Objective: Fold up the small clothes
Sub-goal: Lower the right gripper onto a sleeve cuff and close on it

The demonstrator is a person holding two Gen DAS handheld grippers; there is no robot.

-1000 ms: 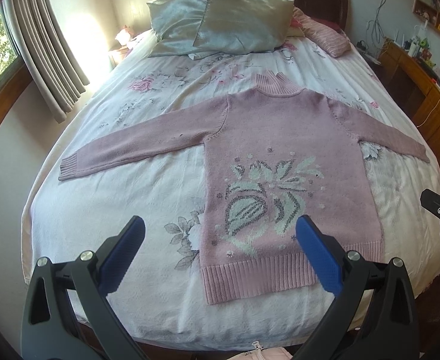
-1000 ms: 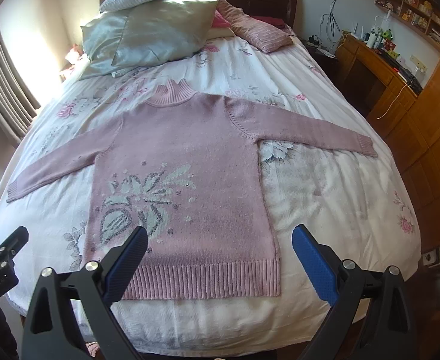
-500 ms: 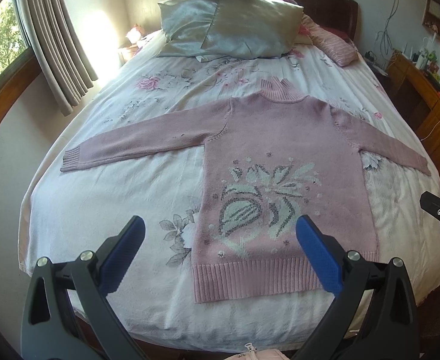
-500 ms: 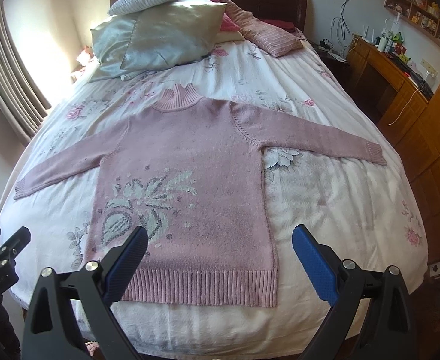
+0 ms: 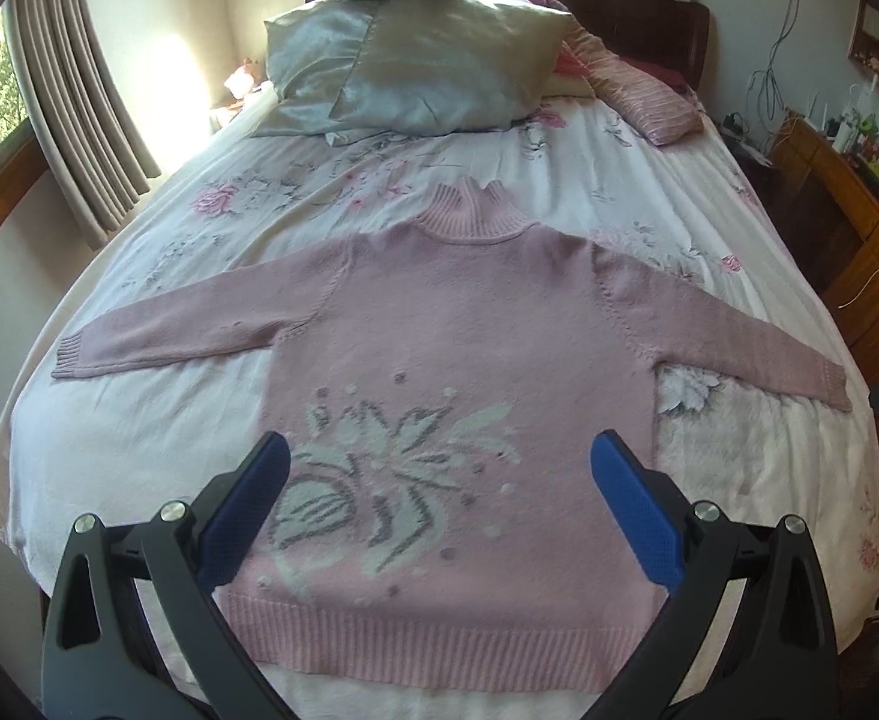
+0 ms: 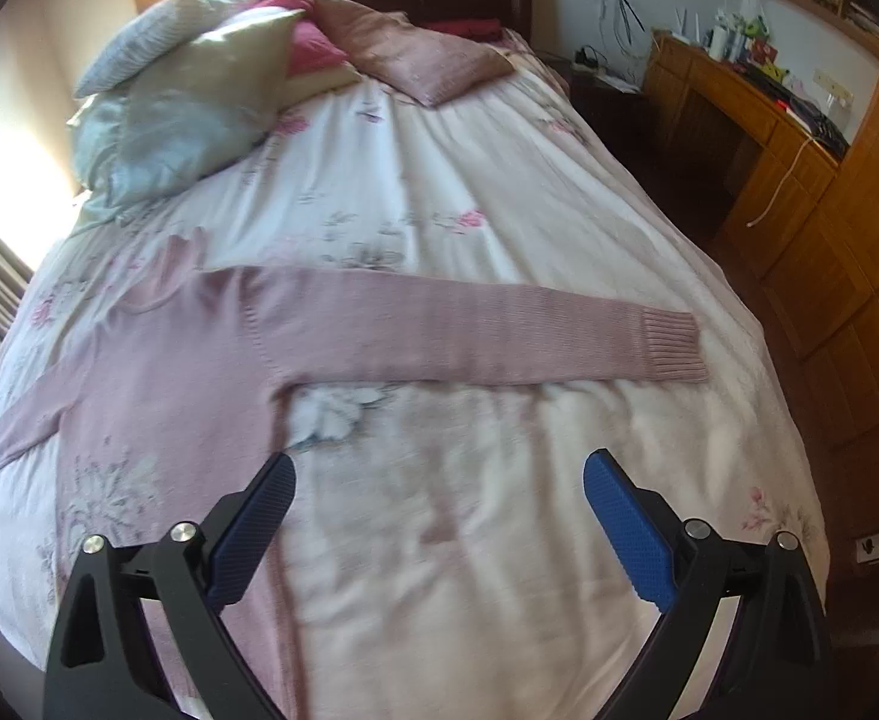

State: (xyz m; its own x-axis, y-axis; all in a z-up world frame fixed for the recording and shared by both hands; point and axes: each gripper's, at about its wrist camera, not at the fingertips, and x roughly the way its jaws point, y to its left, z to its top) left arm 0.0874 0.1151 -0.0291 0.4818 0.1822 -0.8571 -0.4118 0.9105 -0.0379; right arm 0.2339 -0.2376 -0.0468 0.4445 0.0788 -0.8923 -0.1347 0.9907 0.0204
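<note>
The pink sweater (image 5: 457,372) lay flat and face up on the bed (image 5: 139,432), collar toward the pillows (image 5: 415,60), both sleeves spread straight out to the sides. The left gripper (image 5: 439,510) hovered above the lower body of the garment with its jaws spread wide and nothing between them. The right gripper (image 6: 436,516) hung over bare bedding below the right sleeve (image 6: 469,330), equally released and empty. The step in hand appeared to be the first sleeve fold. To do it well, the right gripper should pinch the ribbed cuff (image 6: 673,348) through both knit layers and carry it inward across the chest, keeping the sleeve flat so no twist forms at the shoulder seam. The cuff lay close to the bed's right edge, beyond which stood a wooden desk (image 6: 757,120); approach from above was therefore preferable. Open bedding remained between collar and pillows.
</note>
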